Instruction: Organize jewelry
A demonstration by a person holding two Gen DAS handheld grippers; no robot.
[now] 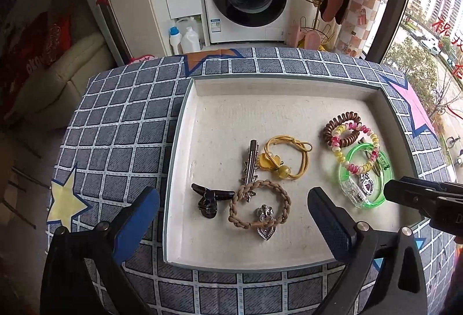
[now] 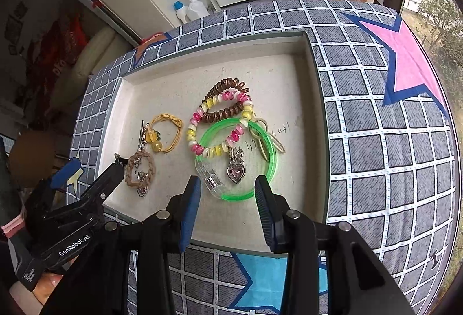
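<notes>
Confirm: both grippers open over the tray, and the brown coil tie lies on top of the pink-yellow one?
Wrong on the stacking. In the right wrist view the pink-yellow tie lies over the brown coil tie, crossing it twice. The rest holds: left gripper and right gripper are open over the tray.

Hair ties [image 1: 289,156], clips [image 1: 250,167], green bangle [image 2: 237,158] loose in tray [image 1: 260,89].

Matt, rough-grained white tray [image 1: 208,118]; printed cloth over the tabletop [image 1: 121,129]. Glossy translucent green plastic bangle [image 2: 267,147], shiny metal clip [image 1: 250,161], braided cord tie [image 1: 285,193], glossy black plastic claw [image 1: 208,200].
</notes>
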